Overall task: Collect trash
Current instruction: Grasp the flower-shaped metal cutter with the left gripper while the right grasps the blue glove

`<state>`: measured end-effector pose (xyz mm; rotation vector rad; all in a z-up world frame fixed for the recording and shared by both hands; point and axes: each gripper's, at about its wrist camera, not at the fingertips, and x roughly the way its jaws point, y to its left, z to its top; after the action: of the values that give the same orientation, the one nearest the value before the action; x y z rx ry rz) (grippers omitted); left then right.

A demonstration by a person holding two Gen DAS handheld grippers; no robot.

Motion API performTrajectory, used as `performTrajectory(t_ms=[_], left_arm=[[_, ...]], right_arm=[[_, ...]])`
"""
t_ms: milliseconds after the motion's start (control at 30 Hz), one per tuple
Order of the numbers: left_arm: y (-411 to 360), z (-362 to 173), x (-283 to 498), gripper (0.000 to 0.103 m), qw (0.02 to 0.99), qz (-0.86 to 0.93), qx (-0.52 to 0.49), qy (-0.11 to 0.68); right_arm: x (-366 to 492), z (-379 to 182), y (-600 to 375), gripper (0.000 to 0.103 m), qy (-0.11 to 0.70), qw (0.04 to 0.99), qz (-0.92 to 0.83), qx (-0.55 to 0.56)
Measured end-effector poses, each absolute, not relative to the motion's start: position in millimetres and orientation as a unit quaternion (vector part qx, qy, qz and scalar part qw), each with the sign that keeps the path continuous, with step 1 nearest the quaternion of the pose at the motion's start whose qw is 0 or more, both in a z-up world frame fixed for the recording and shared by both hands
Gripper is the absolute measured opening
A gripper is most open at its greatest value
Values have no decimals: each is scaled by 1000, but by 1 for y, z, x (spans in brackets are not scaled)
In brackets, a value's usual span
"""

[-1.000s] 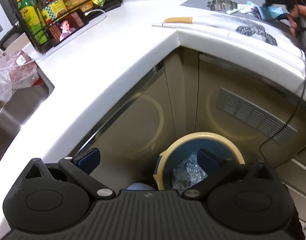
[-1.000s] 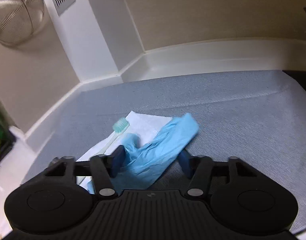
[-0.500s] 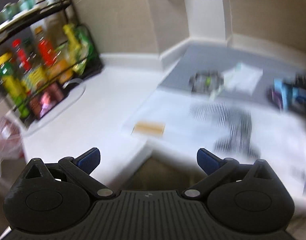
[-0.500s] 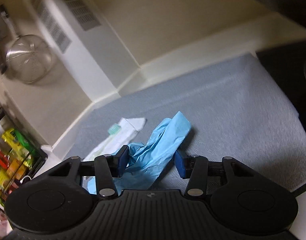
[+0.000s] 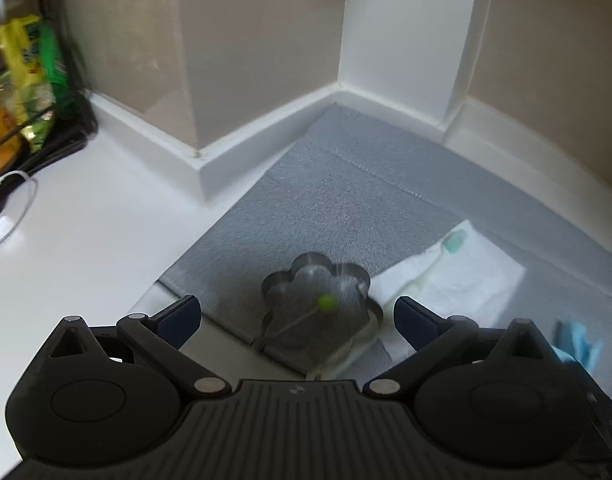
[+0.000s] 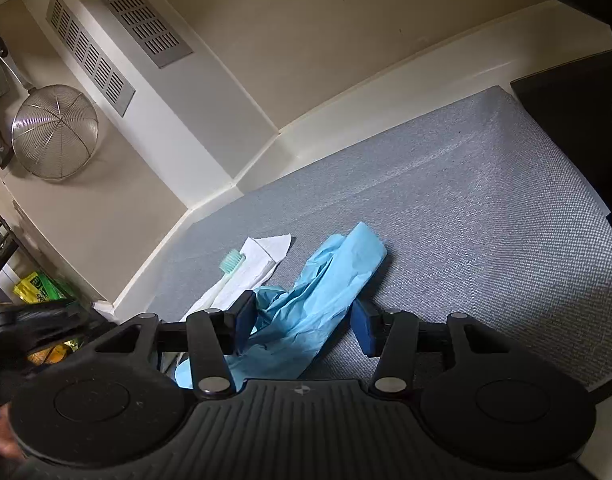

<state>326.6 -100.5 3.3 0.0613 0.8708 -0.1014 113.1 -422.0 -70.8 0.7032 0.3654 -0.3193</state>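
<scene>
Fingers of the right gripper (image 6: 301, 322) stood partly apart at lower centre of the right wrist view, straddling a crumpled blue disposable glove (image 6: 318, 304) that lay on the grey mat (image 6: 486, 208); the left pad touched the glove's folds, the right pad stood just clear of it, so no firm squeeze showed. Beyond the glove, toward the left, a mint-green toothbrush (image 6: 231, 266) rested on a folded white paper towel (image 6: 261, 258). Farther still, at upper left, a wire mesh strainer (image 6: 53, 132) hung on the wall beside two vent grilles (image 6: 129, 12), seen only in this view. At the left edge a blurred black gripper body and a bit of a hand appeared.

The left gripper (image 5: 295, 318) held its fingers wide with nothing between them. Just past them, only this view showed a flower-shaped metal cutter (image 5: 320, 300) on the mat's (image 5: 346, 200) near edge, touching the paper towel (image 5: 458, 280) at its right. The glove (image 5: 574, 344) peeked in at the right edge. At far left, snack packets (image 5: 29, 80) sat in a black rack on the white counter (image 5: 97, 240).
</scene>
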Motion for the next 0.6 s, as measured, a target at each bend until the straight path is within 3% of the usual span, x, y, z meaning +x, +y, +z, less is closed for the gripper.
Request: performTrajectory(t_ms=[300, 367, 600], left_arm=[[-115, -27, 354, 102, 890, -41, 27, 453], [-112, -27, 353, 82, 891, -18, 23, 452], [-92, -7, 340, 81, 901, 3, 10, 433]], right_arm=[[114, -71, -422, 54, 178, 910, -154, 340], [114, -71, -422, 54, 177, 910, -155, 340], [115, -70, -422, 54, 176, 910, -154, 342]])
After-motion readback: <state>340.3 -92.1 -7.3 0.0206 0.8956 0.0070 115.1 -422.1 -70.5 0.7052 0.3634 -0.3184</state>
